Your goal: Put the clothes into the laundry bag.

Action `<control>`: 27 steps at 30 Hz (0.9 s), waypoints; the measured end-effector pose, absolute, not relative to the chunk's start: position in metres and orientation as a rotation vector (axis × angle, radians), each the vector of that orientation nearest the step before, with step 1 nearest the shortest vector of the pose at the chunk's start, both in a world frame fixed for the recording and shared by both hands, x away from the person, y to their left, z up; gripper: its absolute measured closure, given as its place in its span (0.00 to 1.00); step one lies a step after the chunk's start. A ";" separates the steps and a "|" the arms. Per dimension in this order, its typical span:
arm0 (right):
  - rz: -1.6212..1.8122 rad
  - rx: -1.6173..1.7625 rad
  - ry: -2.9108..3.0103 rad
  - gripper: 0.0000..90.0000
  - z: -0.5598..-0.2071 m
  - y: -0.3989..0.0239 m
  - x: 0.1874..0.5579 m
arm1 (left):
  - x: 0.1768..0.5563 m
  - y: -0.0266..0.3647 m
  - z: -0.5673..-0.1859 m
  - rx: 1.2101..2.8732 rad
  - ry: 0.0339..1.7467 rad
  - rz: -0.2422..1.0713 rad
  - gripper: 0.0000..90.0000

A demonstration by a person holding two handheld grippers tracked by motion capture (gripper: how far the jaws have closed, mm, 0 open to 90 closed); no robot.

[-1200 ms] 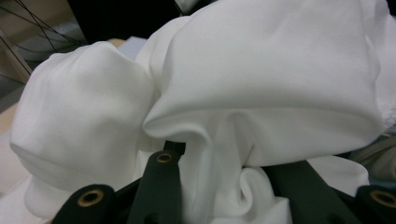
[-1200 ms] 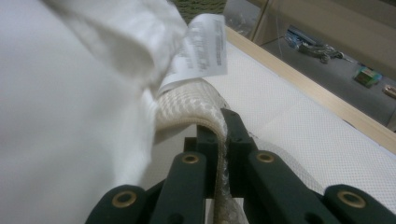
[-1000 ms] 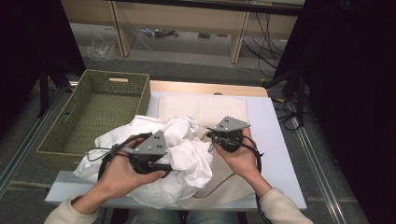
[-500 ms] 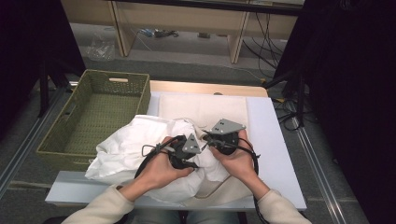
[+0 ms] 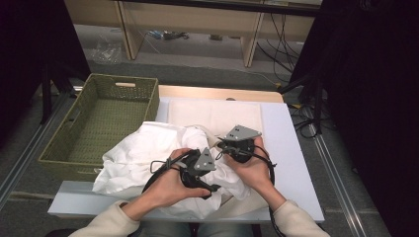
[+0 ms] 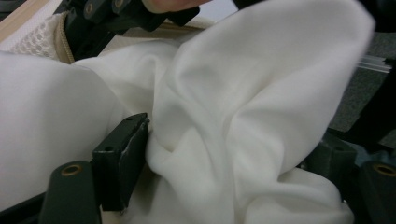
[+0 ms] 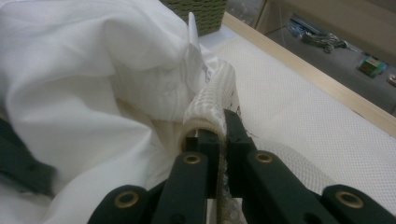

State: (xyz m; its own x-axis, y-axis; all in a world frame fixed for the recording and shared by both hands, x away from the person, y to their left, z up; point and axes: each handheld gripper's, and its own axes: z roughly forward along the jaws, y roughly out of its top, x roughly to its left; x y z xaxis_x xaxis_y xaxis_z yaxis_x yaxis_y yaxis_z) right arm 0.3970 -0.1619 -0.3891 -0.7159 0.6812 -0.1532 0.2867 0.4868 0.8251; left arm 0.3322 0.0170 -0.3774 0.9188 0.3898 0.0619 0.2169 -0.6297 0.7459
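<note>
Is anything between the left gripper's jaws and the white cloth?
Nothing visible. The left gripper has just been opening; its jaws stand apart with a fold of the white cloth bulging between them, nothing else in the gap.

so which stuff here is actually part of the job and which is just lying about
In the job:
- white cloth
- mesh bag, pinched at its edge by the right claw
- left claw, open around a cloth fold

Lying about:
- green basket
- cables on the floor
</note>
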 end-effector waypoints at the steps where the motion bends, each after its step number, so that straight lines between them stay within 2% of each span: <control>1: 1.133 0.791 2.269 0.99 -0.389 -0.162 0.398 | 0.332 0.020 -0.374 2.264 0.413 0.280 0.27; 3: 1.128 0.786 2.278 0.99 -0.389 -0.163 0.398 | 0.330 0.026 -0.370 2.237 0.409 0.247 0.27; 6: 1.124 0.795 2.282 0.99 -0.389 -0.163 0.398 | 0.329 0.035 -0.363 2.259 0.429 0.351 0.25; 13: 1.132 0.796 2.279 0.99 -0.389 -0.163 0.399 | 0.326 0.041 -0.358 2.255 0.417 0.333 0.27; 16: 1.123 0.783 2.278 0.99 -0.388 -0.163 0.399 | 0.328 0.028 -0.378 2.336 0.393 0.359 0.38; 21: 1.141 0.785 2.290 0.99 -0.387 -0.159 0.395 | 0.338 0.016 -0.395 2.422 0.388 0.333 0.72; 22: 1.141 0.785 2.290 0.99 -0.387 -0.159 0.395 | 0.339 0.013 -0.397 2.439 0.388 0.328 0.72; 23: 1.143 0.777 2.298 0.99 -0.386 -0.158 0.394 | 0.339 0.008 -0.395 2.445 0.385 0.310 0.81; 27: 1.159 0.788 2.285 0.99 -0.383 -0.159 0.394 | 0.328 0.003 -0.374 2.342 0.352 0.269 0.87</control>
